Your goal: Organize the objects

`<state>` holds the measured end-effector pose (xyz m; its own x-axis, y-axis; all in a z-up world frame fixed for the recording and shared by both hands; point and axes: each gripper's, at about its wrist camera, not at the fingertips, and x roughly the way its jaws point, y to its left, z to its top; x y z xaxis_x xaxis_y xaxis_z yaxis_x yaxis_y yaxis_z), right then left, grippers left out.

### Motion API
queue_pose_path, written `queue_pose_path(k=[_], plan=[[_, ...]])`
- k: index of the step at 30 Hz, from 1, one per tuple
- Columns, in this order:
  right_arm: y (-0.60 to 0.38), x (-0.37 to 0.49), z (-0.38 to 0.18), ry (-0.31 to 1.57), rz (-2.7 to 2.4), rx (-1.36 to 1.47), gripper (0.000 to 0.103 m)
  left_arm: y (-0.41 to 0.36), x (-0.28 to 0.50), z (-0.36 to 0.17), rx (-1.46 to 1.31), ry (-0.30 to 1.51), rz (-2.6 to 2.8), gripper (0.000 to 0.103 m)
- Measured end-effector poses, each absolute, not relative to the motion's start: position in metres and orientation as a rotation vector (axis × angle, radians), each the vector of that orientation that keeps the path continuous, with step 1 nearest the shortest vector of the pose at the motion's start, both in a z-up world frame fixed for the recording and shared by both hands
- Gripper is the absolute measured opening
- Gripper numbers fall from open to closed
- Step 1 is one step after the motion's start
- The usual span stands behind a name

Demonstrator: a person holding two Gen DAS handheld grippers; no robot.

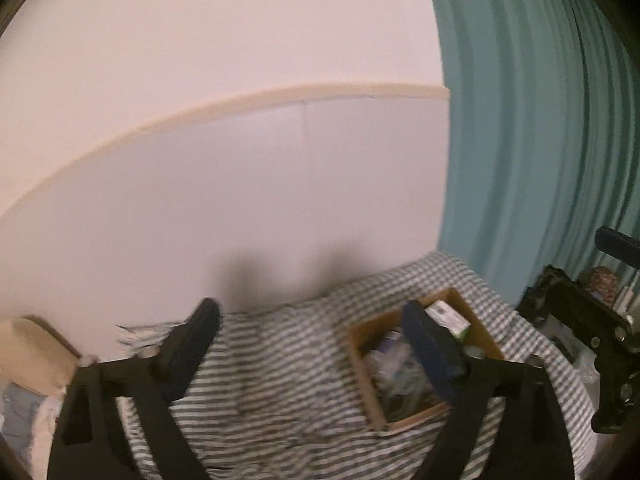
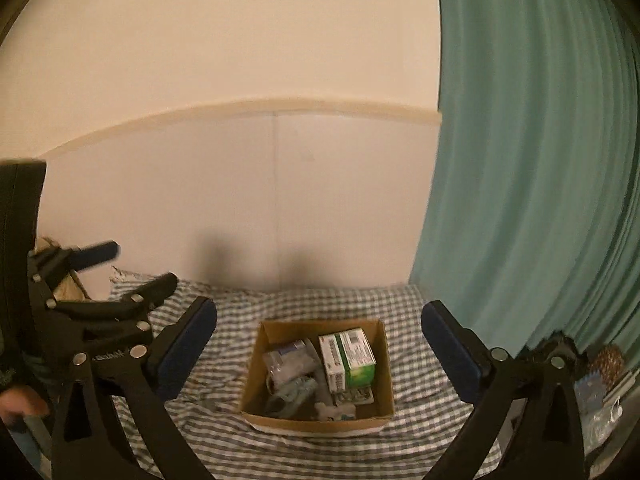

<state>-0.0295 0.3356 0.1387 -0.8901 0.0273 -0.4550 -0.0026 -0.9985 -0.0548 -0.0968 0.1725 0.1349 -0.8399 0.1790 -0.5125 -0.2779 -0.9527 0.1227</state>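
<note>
An open cardboard box sits on a checked cloth. In it lie a green-and-white carton, clear plastic packets and other small items. My right gripper is open and empty, raised above and in front of the box. My left gripper is open and empty, above the cloth to the left of the box; it also shows in the right wrist view. The right gripper's frame shows at the right edge of the left wrist view.
A pale wall with a trim strip stands behind the table. A teal curtain hangs at the right. Small objects lie at the far right below the curtain. A beige bag sits at the left.
</note>
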Motion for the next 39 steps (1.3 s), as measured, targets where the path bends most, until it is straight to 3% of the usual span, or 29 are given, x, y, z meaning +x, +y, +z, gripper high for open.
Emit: queue_pose_path(k=[4, 10, 17, 23, 39], plan=[[0.323, -0.031, 0.126, -0.086, 3.060, -0.722, 0.103, 0.146, -0.087, 0.136, -0.706, 0.280, 2.856, 0.103], [0.326, -0.055, 0.074, 0.093, 3.019, -0.867, 0.103, 0.122, -0.079, 0.105, -0.663, 0.318, 2.923, 0.103], [0.322, -0.056, 0.041, 0.024, 2.986, -0.813, 0.103, 0.117, -0.067, 0.054, -0.707, 0.154, 2.926, 0.103], [0.310, -0.051, 0.029, -0.092, 2.994, -0.790, 0.103, 0.114, -0.065, 0.047, -0.705, 0.088, 2.941, 0.103], [0.307, -0.056, 0.021, -0.109, 2.986, -0.823, 0.103, 0.101, -0.071, 0.036, -0.746, 0.096, 2.988, 0.103]])
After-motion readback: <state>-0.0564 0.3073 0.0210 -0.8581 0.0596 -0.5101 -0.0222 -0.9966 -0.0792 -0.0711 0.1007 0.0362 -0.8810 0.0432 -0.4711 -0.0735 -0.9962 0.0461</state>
